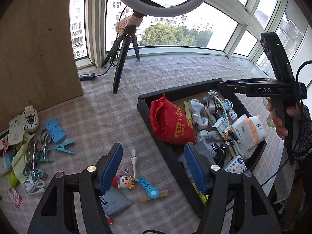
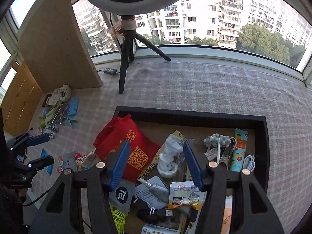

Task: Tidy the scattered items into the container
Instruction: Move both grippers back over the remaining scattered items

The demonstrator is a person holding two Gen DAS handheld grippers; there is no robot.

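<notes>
A black tray [image 2: 195, 115] in the lower centre of the right wrist view sits on a checked cloth surface [image 2: 214, 81] by a window, already heaped with a red bag [image 2: 124, 136], a hand cream tube [image 2: 239, 148], a white cable [image 2: 249, 161] and snack packets. The right gripper [image 2: 157, 165] hangs above the heap, its blue fingers [image 2: 120, 165] released with nothing between them. In the left wrist view, the left gripper [image 1: 154, 165] straddles the tray's near-left wall, its fingers [image 1: 110, 165] likewise spread and empty. Loose items lie outside the tray: a small doll keychain [image 1: 123, 181], a white pen-like tube [image 1: 135, 160] and a grey pouch [image 1: 115, 202] at lower centre, and blue clips [image 1: 65, 146], a blue stand [image 1: 55, 130] and a white plug-in device [image 1: 31, 120] at the left edge. A ring light on a tripod [image 1: 124, 54] stands at the top.
</notes>
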